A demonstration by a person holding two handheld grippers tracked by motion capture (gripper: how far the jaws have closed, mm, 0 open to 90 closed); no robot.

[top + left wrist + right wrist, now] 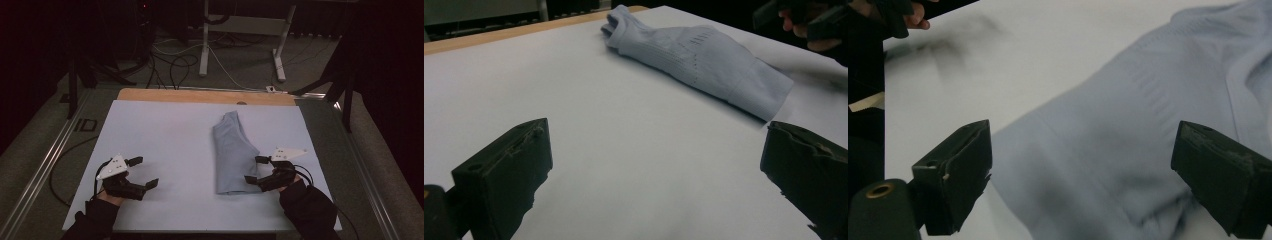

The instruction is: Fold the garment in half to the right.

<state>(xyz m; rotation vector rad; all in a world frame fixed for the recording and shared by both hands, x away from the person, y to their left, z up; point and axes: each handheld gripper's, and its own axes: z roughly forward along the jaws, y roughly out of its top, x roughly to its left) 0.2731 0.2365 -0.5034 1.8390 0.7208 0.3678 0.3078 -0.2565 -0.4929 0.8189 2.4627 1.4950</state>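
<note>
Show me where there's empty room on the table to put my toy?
Best spot: the bare white sheet between the open left gripper and the folded pale-blue knit garment. The far-left part is free too. It's crowded at the garment's near right edge, where the open right gripper sits.

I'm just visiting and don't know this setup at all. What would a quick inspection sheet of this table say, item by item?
Surface: a pale sheet covers the table; a strip of bare wood shows at the far edge.
Job's things: one light blue knitted garment, folded and lying flat, right of centre.
Clutter: nothing seen on the sheet.
Grippers: left gripper open, held above bare sheet, well apart from the garment; right gripper open, its jaws at the garment's right edge near the front end; whether they touch it cannot be told.
Cables: a black cable trails from the right gripper; loose cables lie on the floor beyond the table.
Surroundings: dark room, white desk frame behind.
</note>
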